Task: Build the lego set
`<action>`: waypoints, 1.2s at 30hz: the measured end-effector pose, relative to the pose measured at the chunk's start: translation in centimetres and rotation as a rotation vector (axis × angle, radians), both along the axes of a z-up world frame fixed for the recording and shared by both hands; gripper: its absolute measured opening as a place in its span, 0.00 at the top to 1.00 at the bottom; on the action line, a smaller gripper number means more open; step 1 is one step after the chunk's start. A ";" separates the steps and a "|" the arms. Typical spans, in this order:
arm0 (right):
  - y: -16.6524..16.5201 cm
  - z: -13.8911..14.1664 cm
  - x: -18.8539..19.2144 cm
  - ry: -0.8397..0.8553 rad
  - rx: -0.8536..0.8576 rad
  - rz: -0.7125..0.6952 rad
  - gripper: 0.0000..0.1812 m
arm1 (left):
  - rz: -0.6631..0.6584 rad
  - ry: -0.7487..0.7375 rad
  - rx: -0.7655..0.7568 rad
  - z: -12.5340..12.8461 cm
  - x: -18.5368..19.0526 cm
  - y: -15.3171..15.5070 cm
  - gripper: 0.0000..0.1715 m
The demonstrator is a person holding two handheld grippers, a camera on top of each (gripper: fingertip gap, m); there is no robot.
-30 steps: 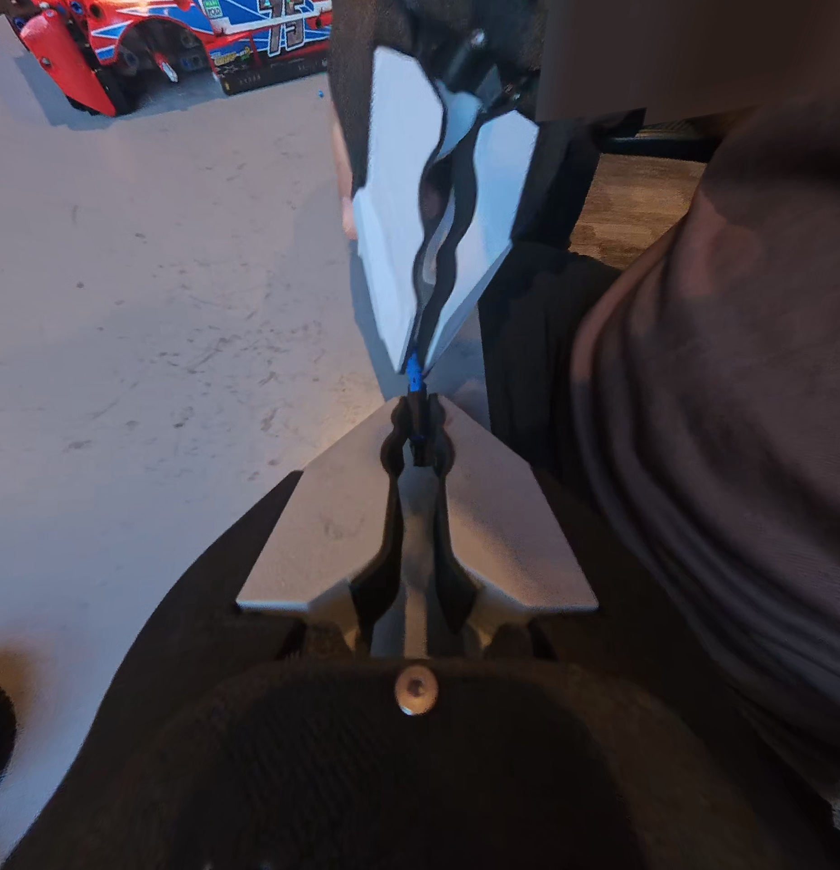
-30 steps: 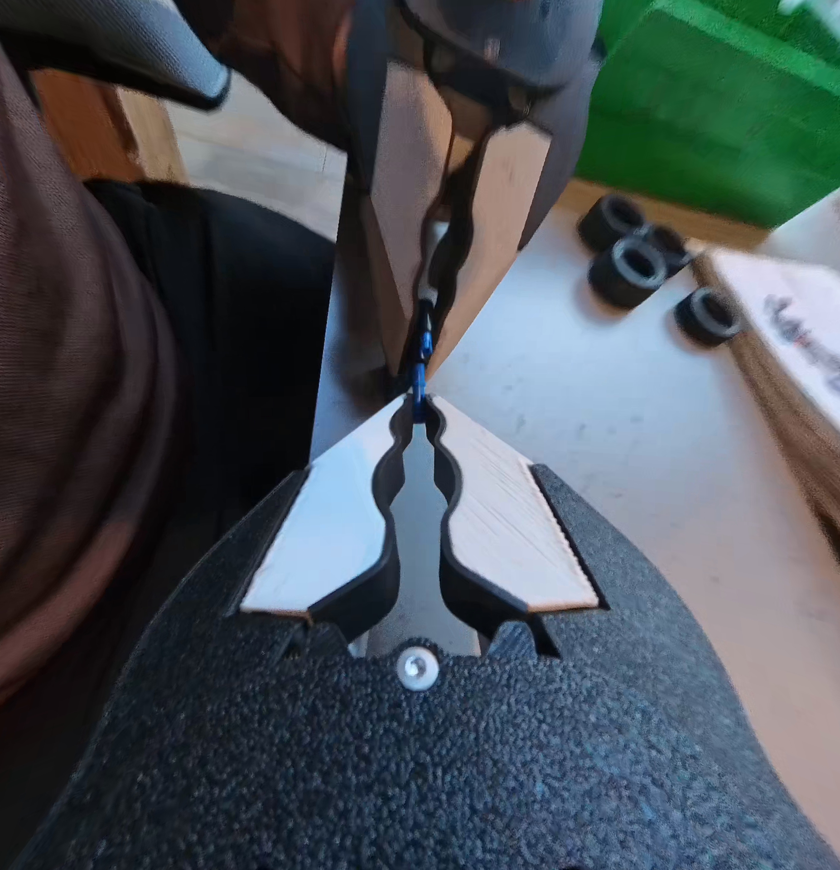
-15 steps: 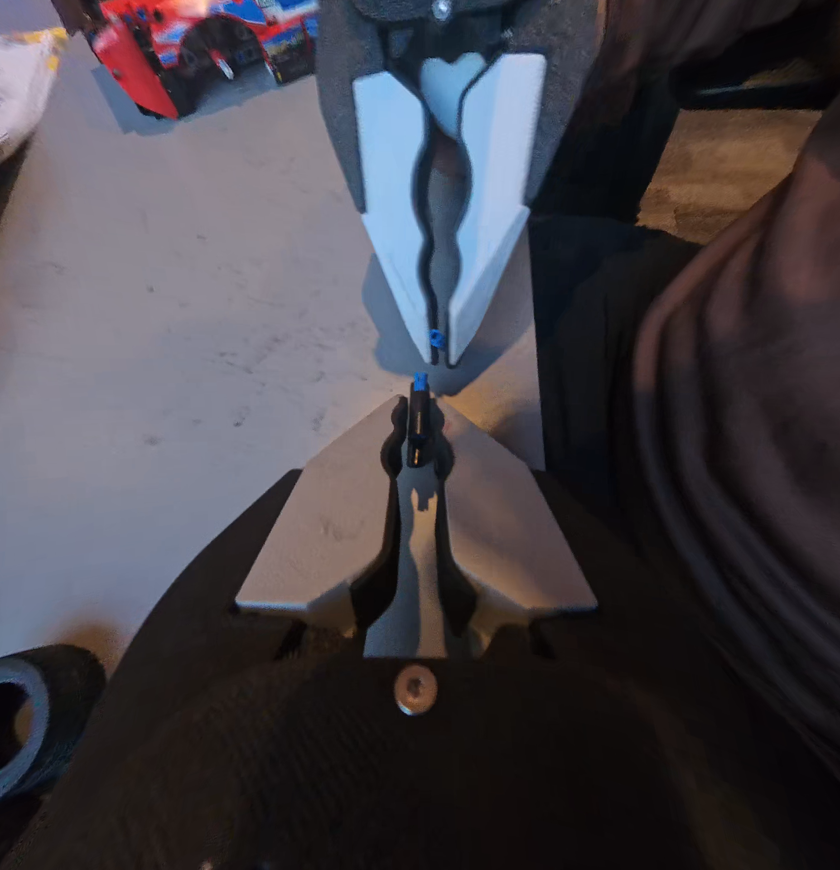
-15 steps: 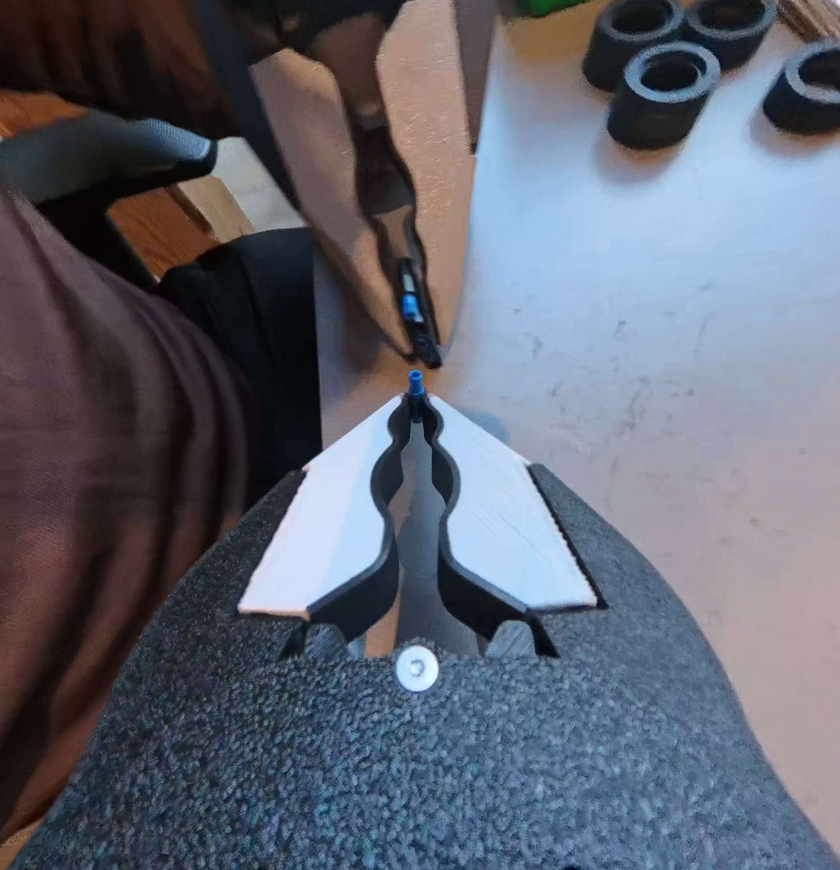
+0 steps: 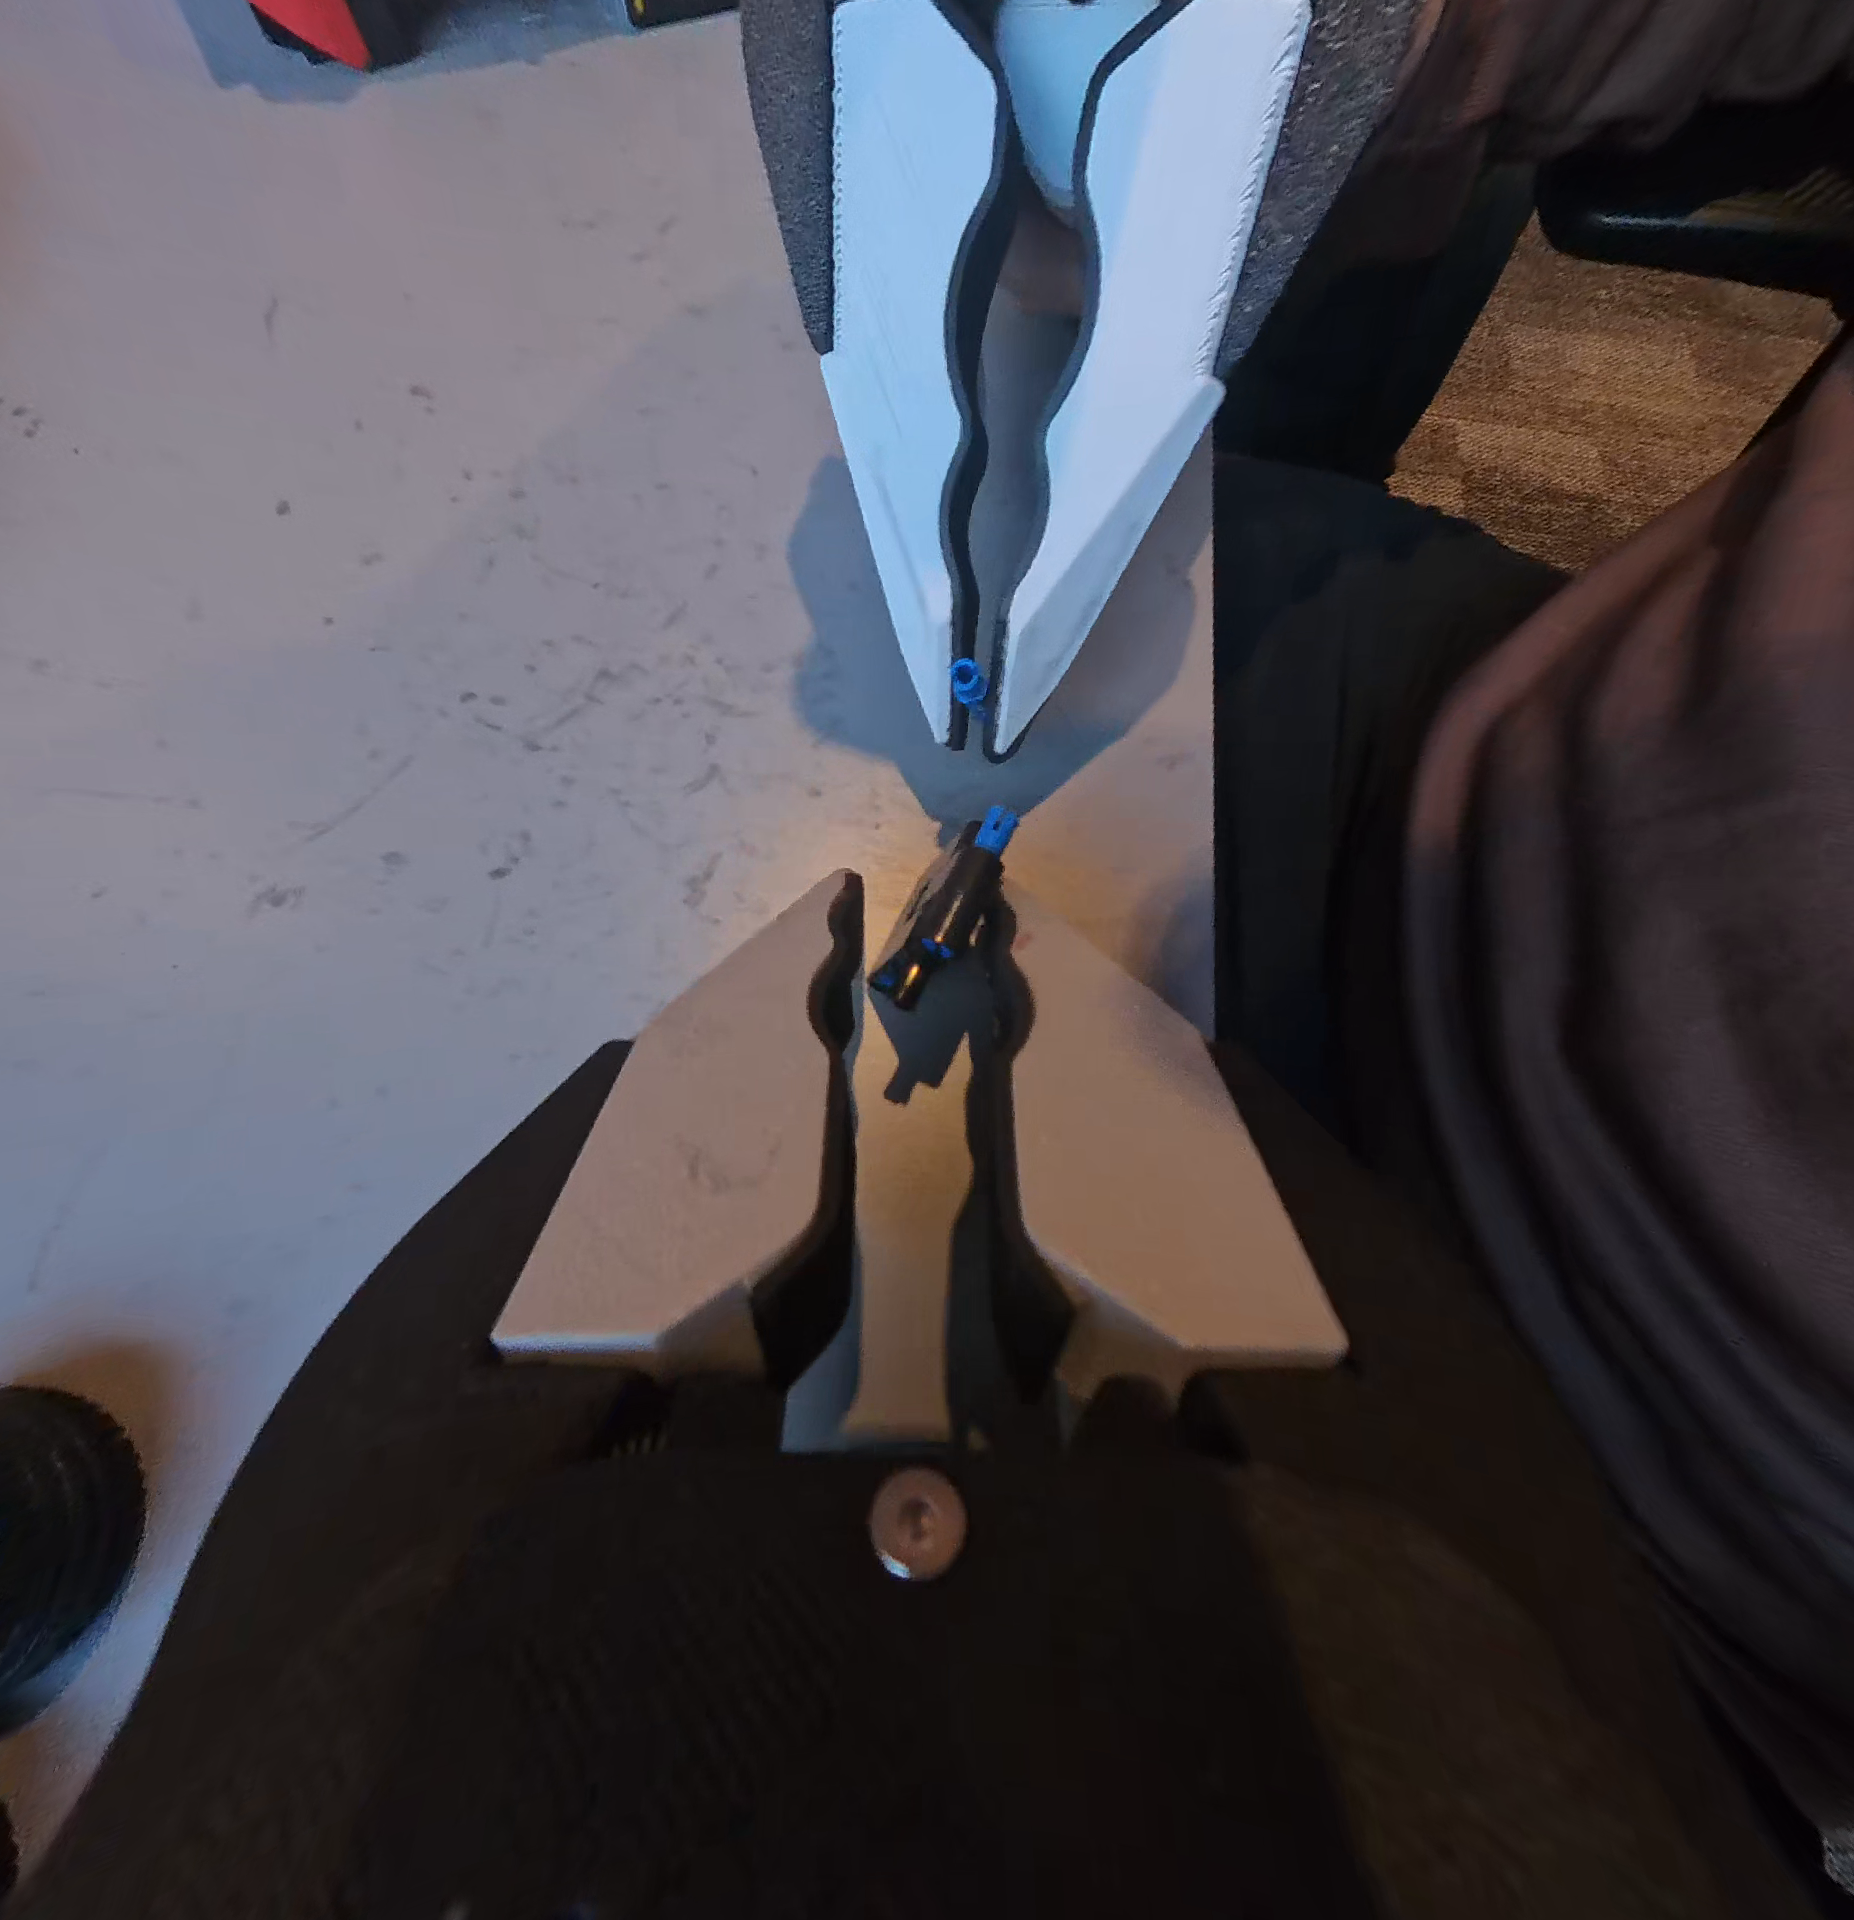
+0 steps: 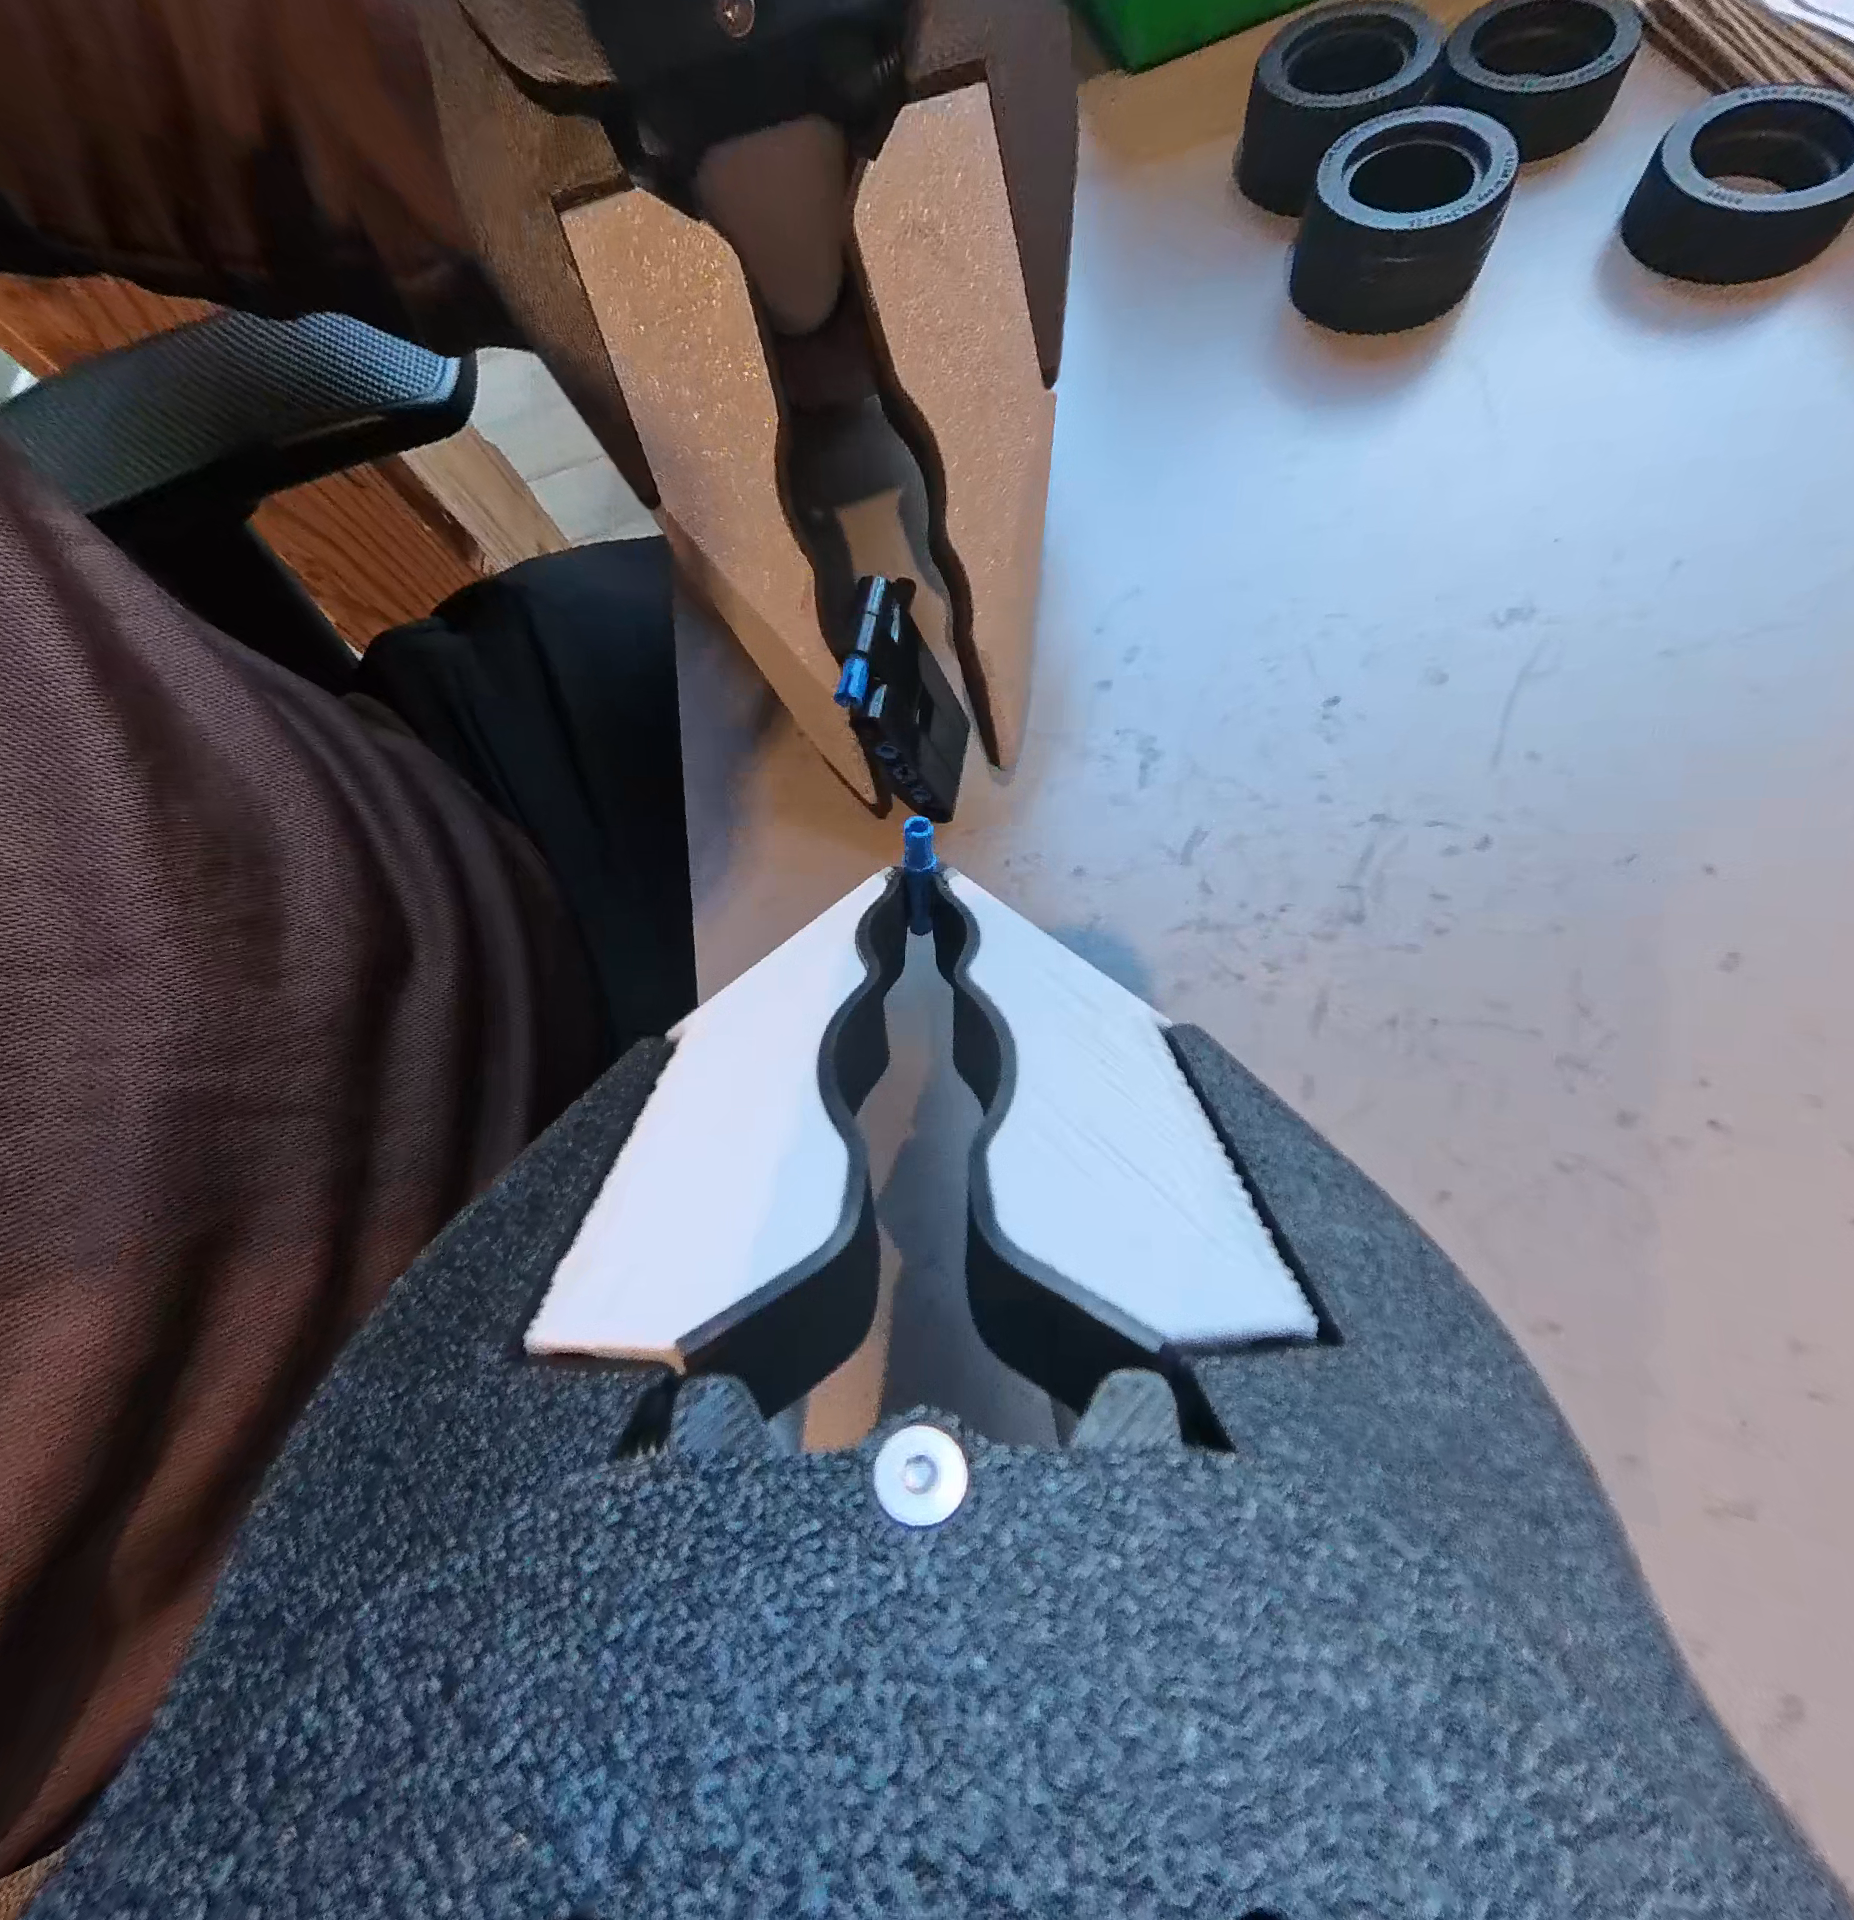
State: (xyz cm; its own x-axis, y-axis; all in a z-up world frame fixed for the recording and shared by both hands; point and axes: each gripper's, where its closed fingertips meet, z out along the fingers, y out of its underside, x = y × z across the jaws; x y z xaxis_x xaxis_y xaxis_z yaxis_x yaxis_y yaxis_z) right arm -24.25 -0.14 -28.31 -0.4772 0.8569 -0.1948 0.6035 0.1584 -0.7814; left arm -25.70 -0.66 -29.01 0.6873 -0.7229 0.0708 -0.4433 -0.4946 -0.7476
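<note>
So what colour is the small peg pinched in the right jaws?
Blue small plastic peg, clearest in the right wrist view.

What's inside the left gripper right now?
A small black lego piece with a blue pin on its far end sits tilted in the left gripper. Whether both sides are touching it cannot be seen.

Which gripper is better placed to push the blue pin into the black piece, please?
Right, probably. The right gripper pinches the blue pin, tip just short of the black piece; the left gripper has its jaws apart, with the piece tilted loosely between them.
</note>
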 end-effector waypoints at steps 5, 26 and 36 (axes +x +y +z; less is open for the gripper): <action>0.1 0.0 0.1 0.002 -0.001 -0.001 0.98 | -0.009 -0.012 -0.013 0.3 0.1 0.1 0.87; 0.0 -0.1 0.2 -0.036 -0.034 0.013 0.98 | 0.060 0.044 0.120 3.1 -0.6 -0.6 0.77; -1.4 0.4 1.3 -0.093 -0.067 0.072 0.98 | -0.329 0.451 0.361 2.1 3.4 0.2 0.90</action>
State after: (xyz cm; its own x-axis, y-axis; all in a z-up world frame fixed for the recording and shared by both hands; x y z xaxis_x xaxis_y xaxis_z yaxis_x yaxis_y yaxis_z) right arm -22.90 -1.50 -27.94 -0.5140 0.8050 -0.2963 0.6626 0.1532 -0.7332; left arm -22.29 -0.46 -26.94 0.3323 -0.8242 -0.4585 -0.8368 -0.0334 -0.5465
